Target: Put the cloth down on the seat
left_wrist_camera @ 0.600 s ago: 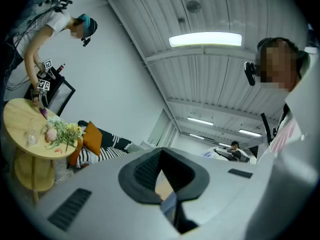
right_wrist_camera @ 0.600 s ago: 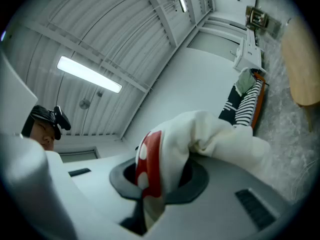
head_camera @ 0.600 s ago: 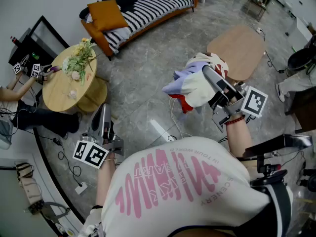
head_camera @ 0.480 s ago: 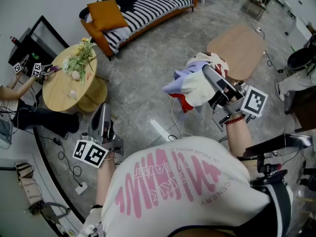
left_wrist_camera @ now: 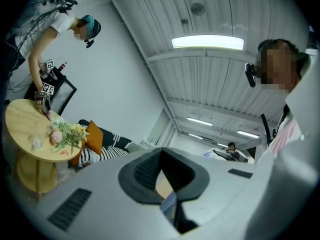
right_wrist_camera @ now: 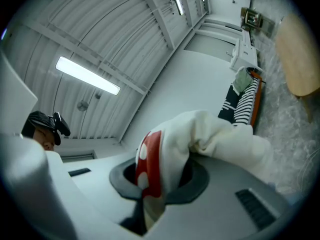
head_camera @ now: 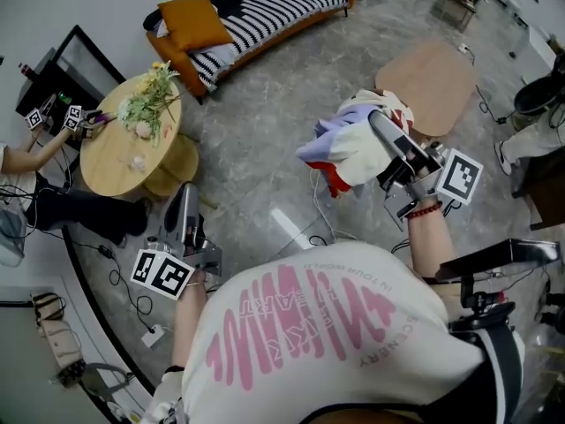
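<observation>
A bunched cloth (head_camera: 349, 148) of white, lavender and red with white dots hangs in the air over the grey floor. My right gripper (head_camera: 378, 126) is shut on it; in the right gripper view the cloth (right_wrist_camera: 210, 134) fills the space between the pads (right_wrist_camera: 172, 186). The black-and-white striped sofa (head_camera: 265, 11) stands far off at the top. A round wooden stool (head_camera: 430, 82) is just beyond the cloth. My left gripper (head_camera: 184, 206) hangs low at the left, jaws together and holding nothing, as the left gripper view (left_wrist_camera: 162, 176) also shows.
A round wooden table (head_camera: 124, 148) carries flowers (head_camera: 146, 104), and another person's hands work at its left edge. An orange cushion (head_camera: 187, 25) lies on the sofa. Cables run across the floor (head_camera: 265, 140). A dark chair (head_camera: 538, 104) stands at the right.
The whole view has shifted a little to the right and up. The right gripper keeps its hold on the cloth and the left gripper stays where it was.
</observation>
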